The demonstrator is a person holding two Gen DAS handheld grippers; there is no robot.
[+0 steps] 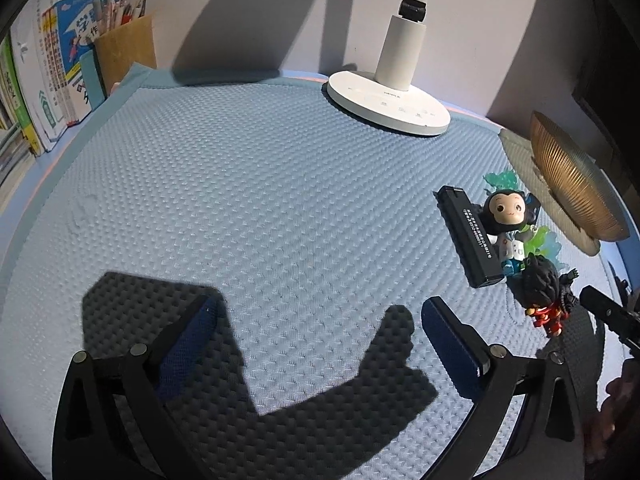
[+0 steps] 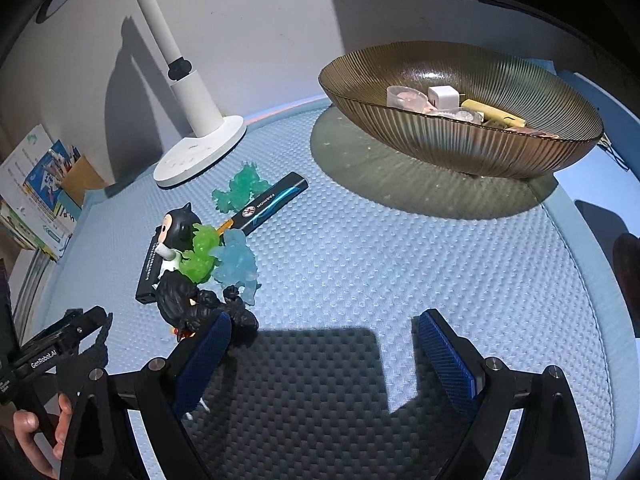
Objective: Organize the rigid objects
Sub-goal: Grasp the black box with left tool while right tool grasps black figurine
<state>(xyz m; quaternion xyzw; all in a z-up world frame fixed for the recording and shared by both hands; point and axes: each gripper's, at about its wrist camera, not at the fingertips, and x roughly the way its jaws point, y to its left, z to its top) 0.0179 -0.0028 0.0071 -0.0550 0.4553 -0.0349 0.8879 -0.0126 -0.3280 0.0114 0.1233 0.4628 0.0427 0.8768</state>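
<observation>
A cluster of small objects lies on the blue textured mat [image 2: 400,264]: a black-haired monkey figurine [image 2: 176,236], a dark spiky-haired figurine [image 2: 188,300], green [image 2: 202,254] and pale blue [image 2: 236,262] translucent pieces, a teal piece [image 2: 240,192], a black box [image 2: 146,268] and a black "FASHION" bar [image 2: 272,202]. In the left wrist view the box [image 1: 470,236] and the monkey figurine [image 1: 504,212] sit to the right. My left gripper [image 1: 320,328] is open and empty over bare mat. My right gripper [image 2: 324,340] is open and empty, its left finger [image 2: 208,348] beside the dark figurine.
A ribbed amber glass bowl [image 2: 460,144] at the back right holds a white charger, a yellow item and clear pieces. A white lamp base [image 2: 200,152] stands at the back. Books [image 1: 44,80] and a cardboard pen holder [image 1: 124,48] stand at the left.
</observation>
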